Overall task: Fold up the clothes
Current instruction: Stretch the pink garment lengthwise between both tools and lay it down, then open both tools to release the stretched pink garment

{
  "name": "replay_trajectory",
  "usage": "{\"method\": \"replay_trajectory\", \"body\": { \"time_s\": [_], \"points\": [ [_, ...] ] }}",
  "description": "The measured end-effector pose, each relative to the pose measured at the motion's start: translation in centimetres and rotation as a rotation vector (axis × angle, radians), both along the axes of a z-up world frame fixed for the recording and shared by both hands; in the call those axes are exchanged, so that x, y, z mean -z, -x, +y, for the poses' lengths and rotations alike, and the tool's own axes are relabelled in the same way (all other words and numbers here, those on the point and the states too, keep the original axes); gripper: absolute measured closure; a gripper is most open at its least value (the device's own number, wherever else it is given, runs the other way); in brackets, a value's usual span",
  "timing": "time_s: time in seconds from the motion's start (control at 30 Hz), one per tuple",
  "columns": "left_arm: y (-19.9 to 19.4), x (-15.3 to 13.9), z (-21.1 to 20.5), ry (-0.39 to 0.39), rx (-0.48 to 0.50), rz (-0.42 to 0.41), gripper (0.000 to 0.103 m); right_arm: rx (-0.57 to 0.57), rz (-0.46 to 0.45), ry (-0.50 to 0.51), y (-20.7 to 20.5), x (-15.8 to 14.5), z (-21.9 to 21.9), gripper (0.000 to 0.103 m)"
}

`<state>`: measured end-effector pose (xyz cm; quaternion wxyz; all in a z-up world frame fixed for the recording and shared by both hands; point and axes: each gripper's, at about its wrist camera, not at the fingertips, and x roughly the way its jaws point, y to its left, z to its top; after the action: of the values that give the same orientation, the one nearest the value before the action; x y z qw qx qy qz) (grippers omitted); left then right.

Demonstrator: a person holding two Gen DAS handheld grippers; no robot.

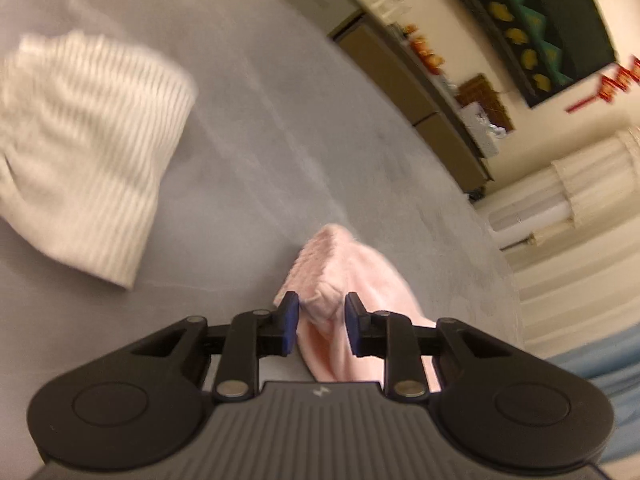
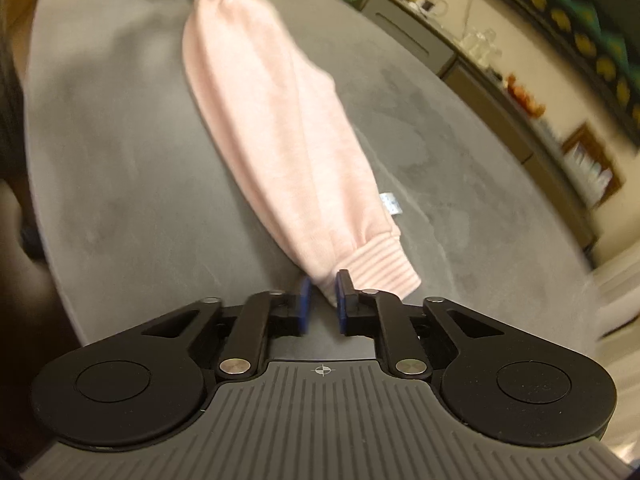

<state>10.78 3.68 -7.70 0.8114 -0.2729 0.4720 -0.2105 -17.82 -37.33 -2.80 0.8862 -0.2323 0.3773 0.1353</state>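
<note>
Pink fleece, a long soft trouser leg [image 2: 280, 132] with a ribbed cuff, is lying stretched on the grey counter [image 2: 120, 160], presumably pulled straight for folding. Its long axis is running between the grippers, cuff toward the right hand-held gripper [image 2: 322, 300]. Both that and the left hand-held gripper [image 1: 321, 320] are standing slightly spread, each with fabric between its pads, not visibly pinching.

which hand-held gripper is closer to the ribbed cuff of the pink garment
The right hand-held gripper: the ribbed cuff lies right at its fingertips. The left hand-held gripper is at the pink garment's opposite end.
</note>
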Motion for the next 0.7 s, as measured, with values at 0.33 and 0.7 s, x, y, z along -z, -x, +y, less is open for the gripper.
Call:
{"method": "replay_trajectory", "body": {
  "time_s": [0.33,0.7],
  "points": [
    [0.2,-1.5,-7.4,-0.171,0.142,-0.133,0.077,0.162,-0.055,-0.316,-5.3,-2.1,-1.3,0.072],
    [2.1,0.6,-5.8,-0.201,0.195,-0.169,0.090,0.330,0.014,-0.028,-7.5,1.5,-2.0,0.081]
  ]
}}
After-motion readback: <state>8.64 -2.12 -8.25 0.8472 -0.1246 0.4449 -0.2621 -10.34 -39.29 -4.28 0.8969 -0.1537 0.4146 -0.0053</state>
